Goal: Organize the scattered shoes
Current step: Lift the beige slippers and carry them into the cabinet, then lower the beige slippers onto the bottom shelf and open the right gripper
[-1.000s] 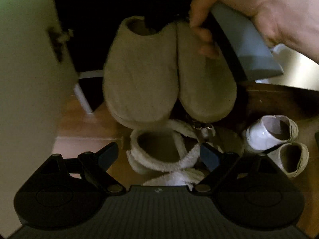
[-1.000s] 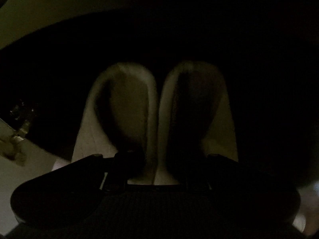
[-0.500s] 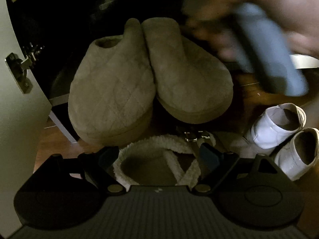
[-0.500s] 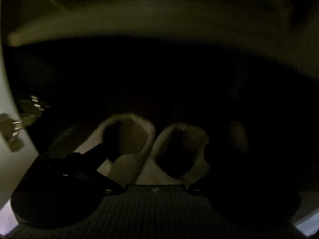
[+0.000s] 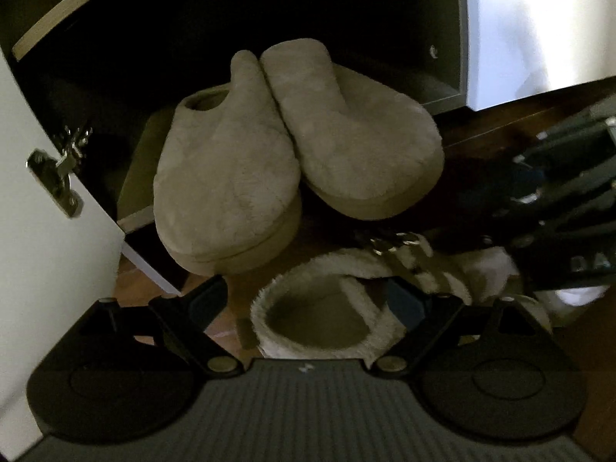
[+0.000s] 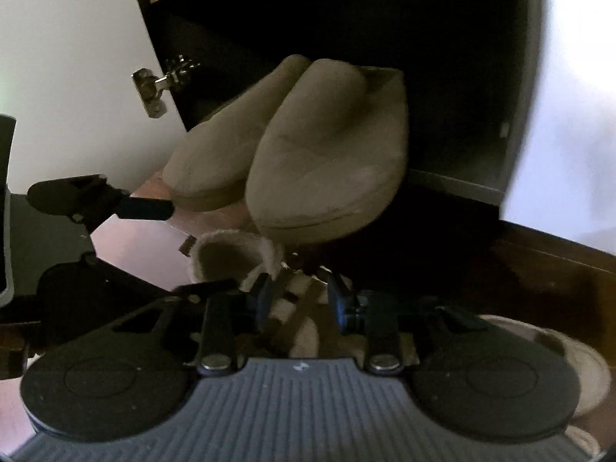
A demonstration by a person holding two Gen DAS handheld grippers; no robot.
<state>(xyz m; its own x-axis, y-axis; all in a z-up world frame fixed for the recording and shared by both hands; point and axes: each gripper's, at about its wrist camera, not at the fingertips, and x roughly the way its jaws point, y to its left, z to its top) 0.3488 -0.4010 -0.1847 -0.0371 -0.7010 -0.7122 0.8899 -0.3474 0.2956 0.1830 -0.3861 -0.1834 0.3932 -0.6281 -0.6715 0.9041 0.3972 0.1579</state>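
Observation:
A pair of beige quilted slippers [image 5: 269, 154] lies side by side on the bottom shelf of the dark cabinet [image 5: 442, 98], toes sticking out over its edge; it also shows in the right wrist view [image 6: 315, 161]. A white fleece-lined sandal [image 5: 327, 308] lies on the floor below. My left gripper [image 5: 312, 300] is open, its fingers on either side of that sandal. My right gripper [image 6: 300, 300] is open and empty just above the sandal's straps [image 6: 292, 308]. The right gripper [image 5: 558, 200] shows blurred at the right of the left wrist view.
The white cabinet door [image 5: 34, 238] with a metal hinge [image 5: 57, 169] stands open on the left. An upper shelf edge [image 5: 69, 15] runs above the slippers. Another light shoe [image 6: 569, 365] lies on the wood floor at the right. A white panel [image 5: 539, 27] flanks the cabinet.
My right gripper let go of the beige slippers on the shelf, pulled back out of the dark cabinet and came down over the white sandal. The left view shifted slightly lower.

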